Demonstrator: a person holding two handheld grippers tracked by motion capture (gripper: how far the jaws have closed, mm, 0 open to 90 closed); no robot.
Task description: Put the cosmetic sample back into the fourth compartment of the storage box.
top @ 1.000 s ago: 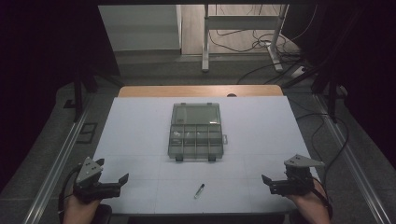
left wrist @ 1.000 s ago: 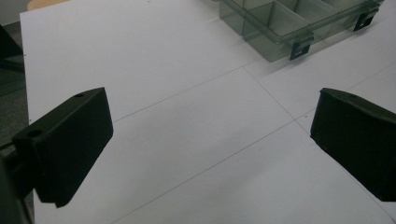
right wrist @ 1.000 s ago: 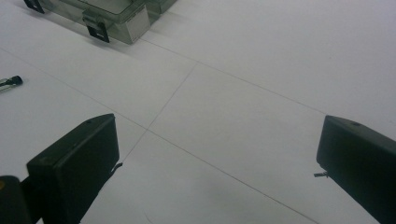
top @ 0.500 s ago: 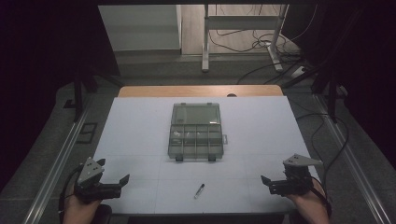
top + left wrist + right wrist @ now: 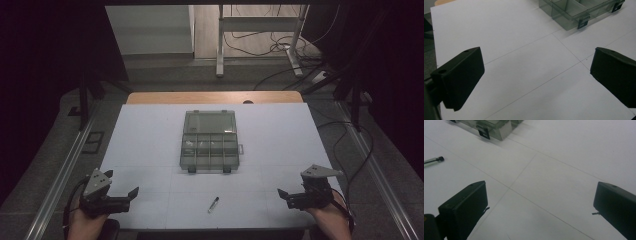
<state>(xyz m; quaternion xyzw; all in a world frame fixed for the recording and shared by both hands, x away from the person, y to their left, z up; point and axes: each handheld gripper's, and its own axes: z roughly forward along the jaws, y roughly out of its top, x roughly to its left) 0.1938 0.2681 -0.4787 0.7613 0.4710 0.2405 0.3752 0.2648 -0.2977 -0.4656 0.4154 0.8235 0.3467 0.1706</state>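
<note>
A clear plastic compartment box lies flat near the middle of the white table, lid shut, its two dark latches facing the person's side. Its far half is one long tray, its near half a grid of small cells; what the cells hold is too small to tell. Bare white surface lies on all four sides of the box, widest to its left and right.

A small pen-like tool with a dark tip lies on the table between the box and the near edge, well apart from the box and roughly midway between the two grippers. In the right gripper view it shows at the left edge, tip pointing right.

Left gripper: held low over the near left corner of the table, jaws spread wide, nothing between them. In the left gripper view, bare table with thin grid lines lies between the jaws, and a corner of the box sits ahead, upper right.

Right gripper: held near the near right corner, jaws likewise wide apart and empty. The right gripper view shows a latch corner of the box at upper left, well apart from the jaws.

A strip of wood borders the table's far edge; cables run on the floor beyond.
</note>
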